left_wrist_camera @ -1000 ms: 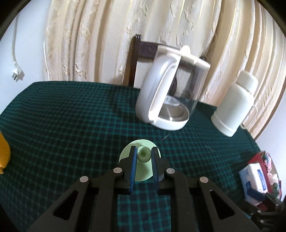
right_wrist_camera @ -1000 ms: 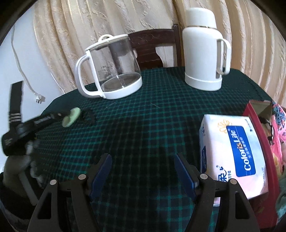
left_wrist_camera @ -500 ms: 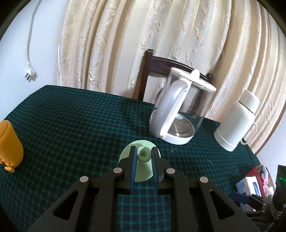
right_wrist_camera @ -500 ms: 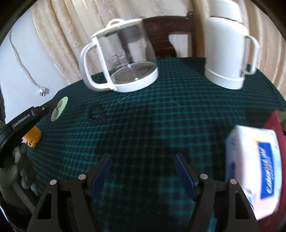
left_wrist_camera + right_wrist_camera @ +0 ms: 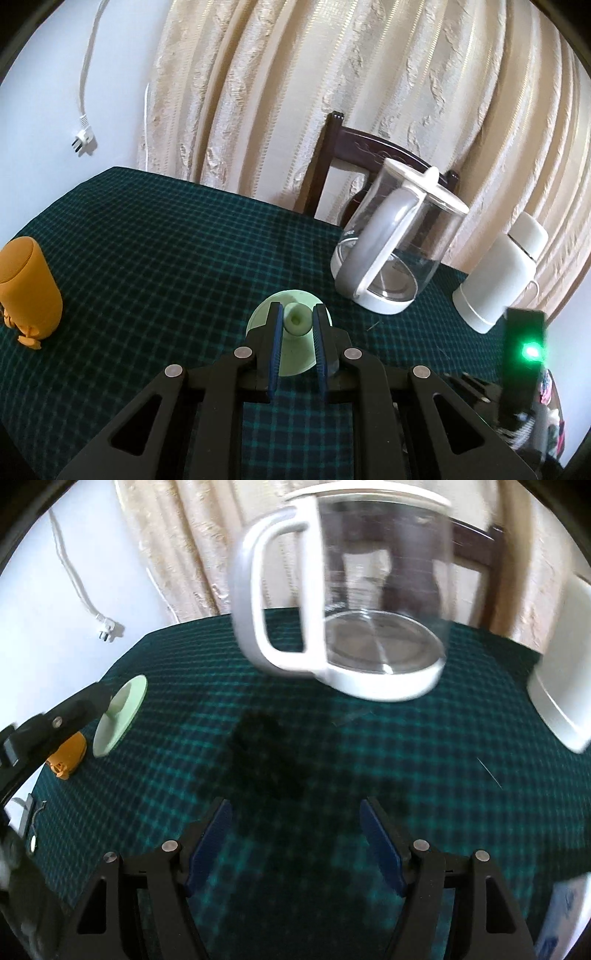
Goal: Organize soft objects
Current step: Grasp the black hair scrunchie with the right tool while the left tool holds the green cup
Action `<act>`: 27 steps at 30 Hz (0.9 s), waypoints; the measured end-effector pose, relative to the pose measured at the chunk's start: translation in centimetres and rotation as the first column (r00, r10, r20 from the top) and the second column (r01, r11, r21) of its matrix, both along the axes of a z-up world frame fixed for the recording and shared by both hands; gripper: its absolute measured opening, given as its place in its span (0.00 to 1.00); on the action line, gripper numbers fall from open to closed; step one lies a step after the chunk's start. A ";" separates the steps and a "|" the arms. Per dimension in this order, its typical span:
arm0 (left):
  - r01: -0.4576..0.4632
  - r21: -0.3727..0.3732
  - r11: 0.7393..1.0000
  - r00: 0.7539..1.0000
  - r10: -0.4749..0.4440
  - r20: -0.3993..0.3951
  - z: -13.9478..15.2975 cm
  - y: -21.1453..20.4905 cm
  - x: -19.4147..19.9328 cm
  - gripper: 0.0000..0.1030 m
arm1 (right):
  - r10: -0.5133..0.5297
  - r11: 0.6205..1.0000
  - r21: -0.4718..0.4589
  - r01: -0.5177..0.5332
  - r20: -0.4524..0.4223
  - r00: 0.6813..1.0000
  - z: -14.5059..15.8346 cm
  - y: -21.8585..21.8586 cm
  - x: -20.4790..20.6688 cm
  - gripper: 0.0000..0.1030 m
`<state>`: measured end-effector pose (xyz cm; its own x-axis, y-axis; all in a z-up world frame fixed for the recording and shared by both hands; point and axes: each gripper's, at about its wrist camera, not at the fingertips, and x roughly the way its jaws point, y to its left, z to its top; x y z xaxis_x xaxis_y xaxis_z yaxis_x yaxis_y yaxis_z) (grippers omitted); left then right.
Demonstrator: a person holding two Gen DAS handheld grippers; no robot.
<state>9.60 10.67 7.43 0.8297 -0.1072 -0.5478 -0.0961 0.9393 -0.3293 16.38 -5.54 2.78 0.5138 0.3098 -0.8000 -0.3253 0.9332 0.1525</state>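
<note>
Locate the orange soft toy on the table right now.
In the left wrist view, the orange soft toy lies at the far left table edge, well left of the green disc held by the left gripper.

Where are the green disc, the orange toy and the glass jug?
green disc (image 5: 295, 322), left wrist view, on the central knob clamped between the left gripper's fingers.
orange toy (image 5: 27, 284), left wrist view, on its side wall.
glass jug (image 5: 373, 590), right wrist view, on the clear wall beside the white handle.

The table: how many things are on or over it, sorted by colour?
White: 2, the glass jug and the flask
Orange: 1, the soft cylinder
Pale green: 1, the disc held by the left gripper
Total: 4
</note>
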 end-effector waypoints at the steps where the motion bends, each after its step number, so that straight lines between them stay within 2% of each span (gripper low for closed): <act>1: -0.003 -0.003 1.000 1.000 0.003 -0.001 0.0 0.1 0.0 0.16 | 0.008 1.000 -0.006 -0.008 0.001 1.000 -0.1 0.4 0.5 0.73; 12: -0.027 -0.028 0.999 1.000 0.027 -0.009 -0.1 1.1 0.1 0.16 | 0.051 0.997 -0.055 -0.051 -0.016 0.999 -1.8 3.3 3.0 0.73; 17: -0.027 -0.028 0.999 1.000 0.026 -0.016 -0.2 1.1 0.3 0.16 | 0.053 0.994 -0.098 -0.051 0.016 0.998 -1.9 4.1 2.8 0.72; 19: -0.028 -0.029 0.999 0.999 0.027 -0.018 -0.3 1.1 0.3 0.16 | 0.049 0.992 -0.122 -0.045 0.032 0.998 -2.0 4.4 2.7 0.56; 20: -0.029 -0.029 0.999 0.999 0.029 -0.018 -0.3 1.2 0.3 0.16 | 0.047 0.990 -0.135 -0.042 0.040 0.998 -2.0 4.5 2.7 0.51; 22: -0.032 -0.031 0.999 0.999 0.031 -0.019 -0.3 1.2 0.4 0.16 | 0.043 0.990 -0.137 -0.037 0.045 0.998 -1.8 4.2 2.6 0.33; 25: -0.032 -0.031 0.999 0.999 0.032 -0.020 -0.4 1.2 0.4 0.16 | 0.030 0.994 -0.107 -0.027 0.032 0.999 -1.7 3.8 2.5 0.19; 27: -0.030 -0.031 0.999 0.999 0.030 -0.020 -0.4 1.2 0.4 0.16 | 0.015 0.996 -0.083 -0.013 0.028 1.000 -1.6 3.2 2.3 0.17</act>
